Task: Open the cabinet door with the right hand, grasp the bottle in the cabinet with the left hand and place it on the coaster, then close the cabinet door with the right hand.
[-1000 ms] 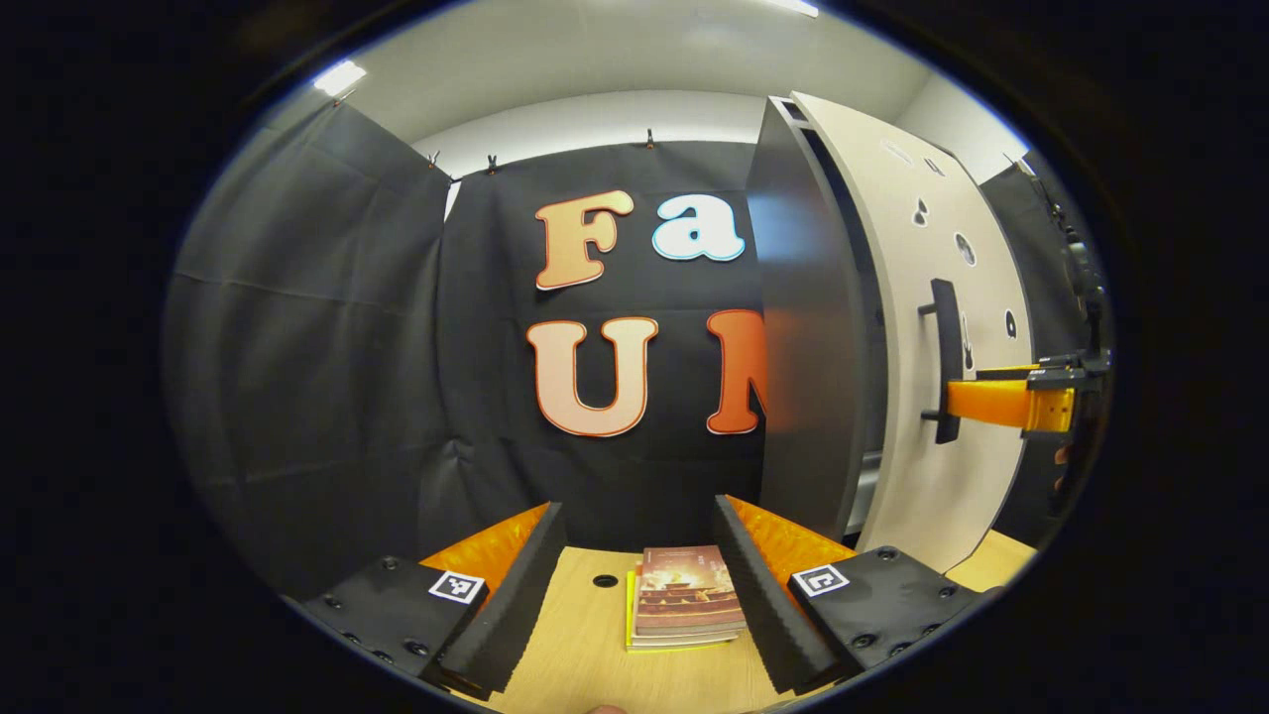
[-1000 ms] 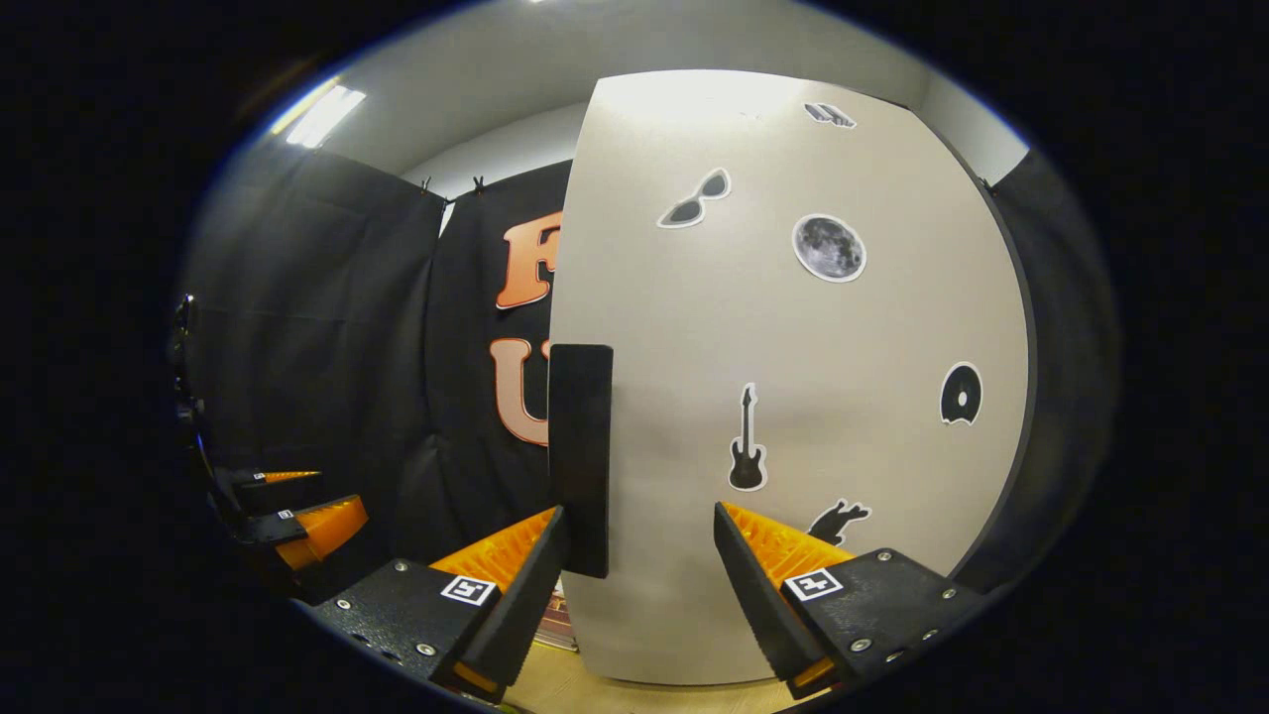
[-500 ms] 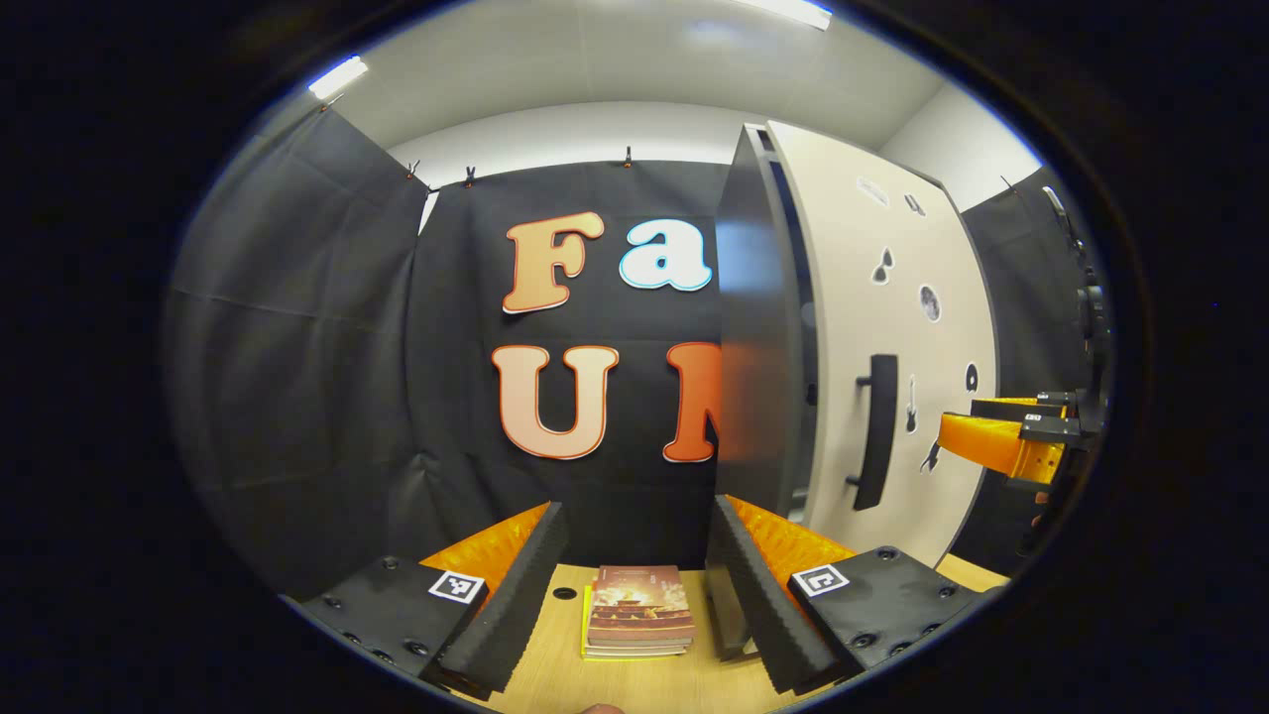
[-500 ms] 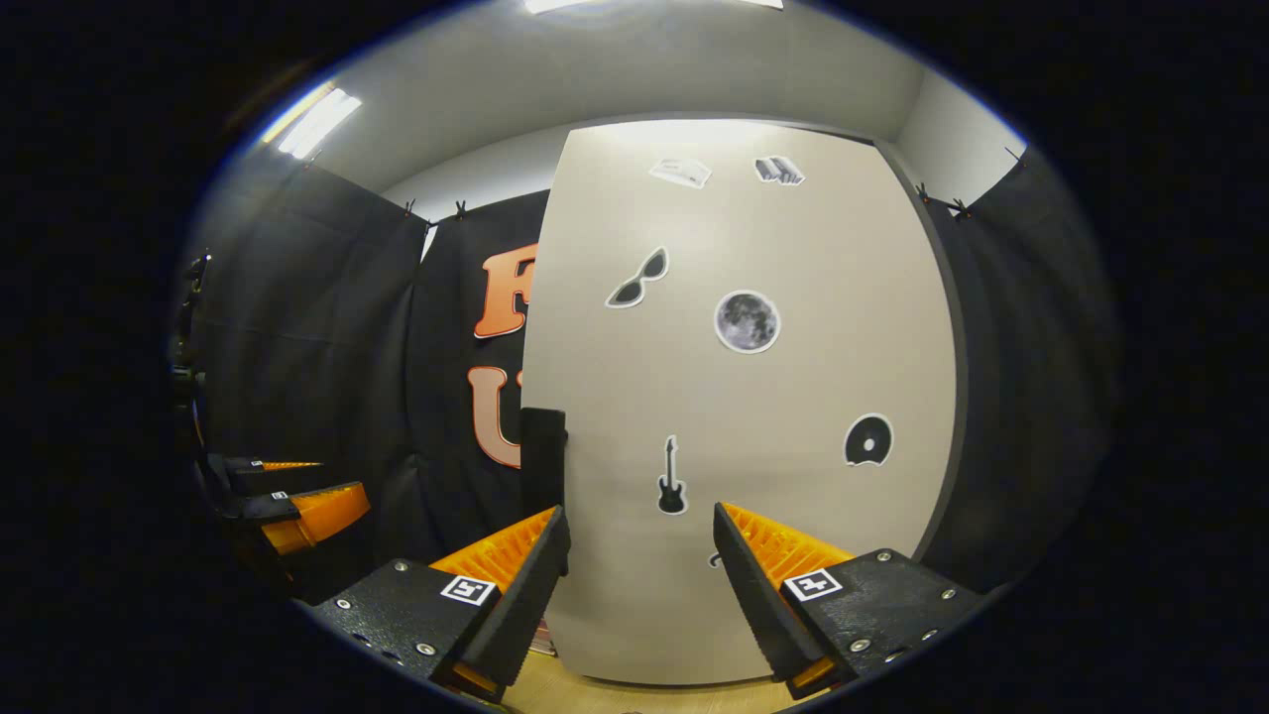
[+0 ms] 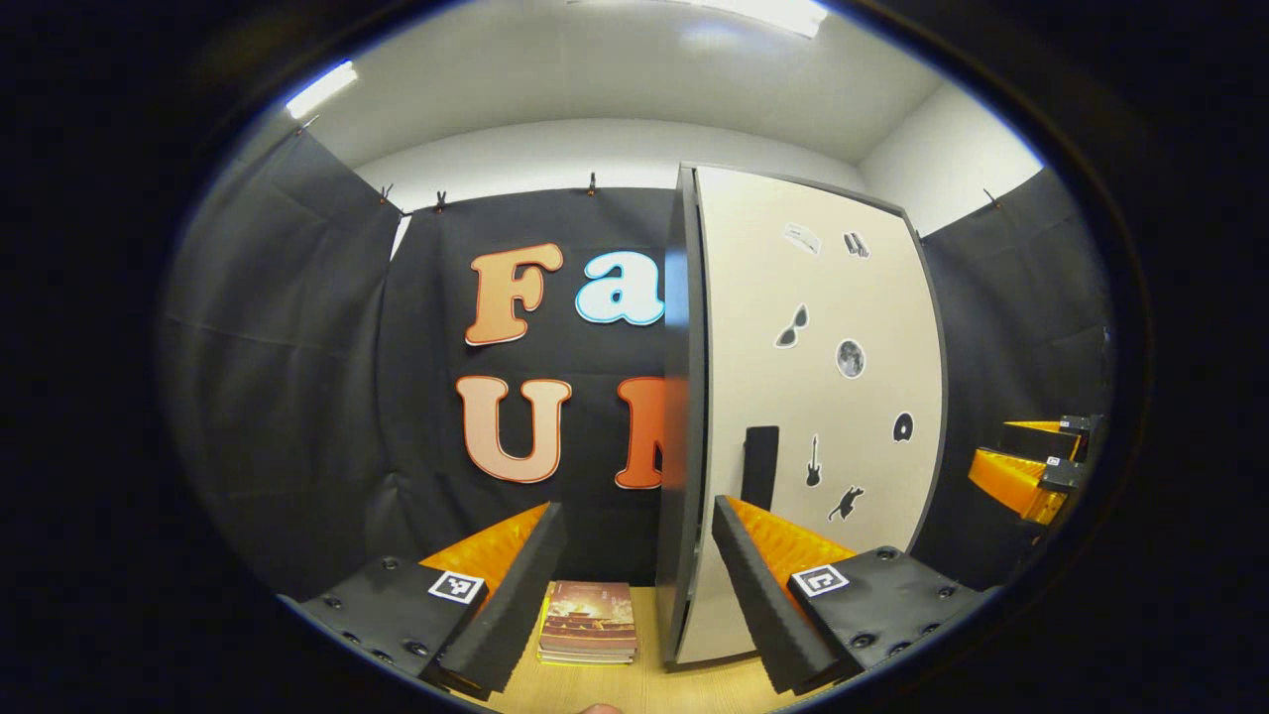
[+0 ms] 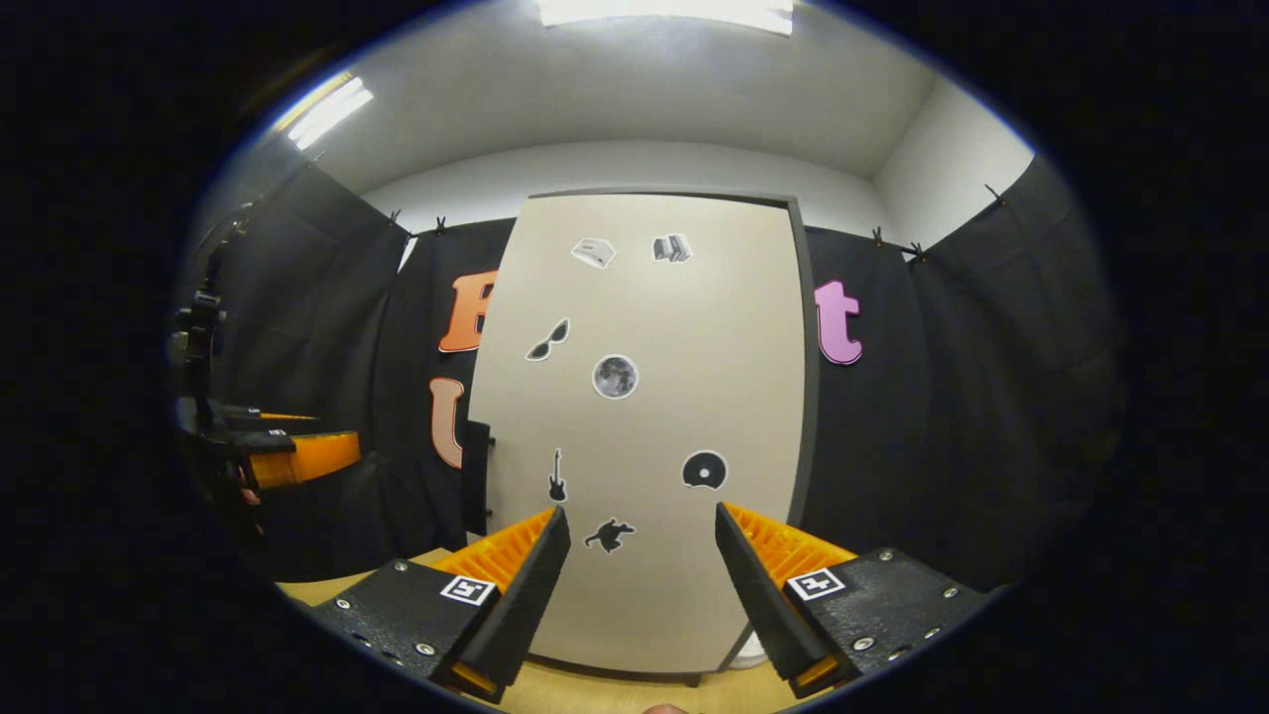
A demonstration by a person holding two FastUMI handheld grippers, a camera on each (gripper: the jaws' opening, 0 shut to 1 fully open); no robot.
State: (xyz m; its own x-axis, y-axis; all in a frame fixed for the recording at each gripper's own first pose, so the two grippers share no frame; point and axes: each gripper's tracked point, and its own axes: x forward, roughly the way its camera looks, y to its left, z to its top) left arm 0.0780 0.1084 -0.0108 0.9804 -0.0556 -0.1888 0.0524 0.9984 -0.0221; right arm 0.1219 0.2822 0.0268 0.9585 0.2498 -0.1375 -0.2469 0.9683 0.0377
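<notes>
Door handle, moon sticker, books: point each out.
Door handle (image 5: pixel 760 466), left gripper view, middle of the dark bar.
Moon sticker (image 6: pixel 615 377), right gripper view, centre of the disc.
Books (image 5: pixel 589 620), left gripper view, top cover of the stack.

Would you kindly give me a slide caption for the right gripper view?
Open right gripper facing the closed, sticker-covered cabinet door, with the left gripper off to one side.

Cabinet door (image 6: pixel 674 416) hiding cabinet interior

a cream cabinet door (image 6: pixel 684 416) dotted with black and grey stickers, edged dark grey, is seen; a reddish-brown book (image 5: pixel 590 619) is laid on a light wood surface (image 5: pixel 634 684).
</notes>
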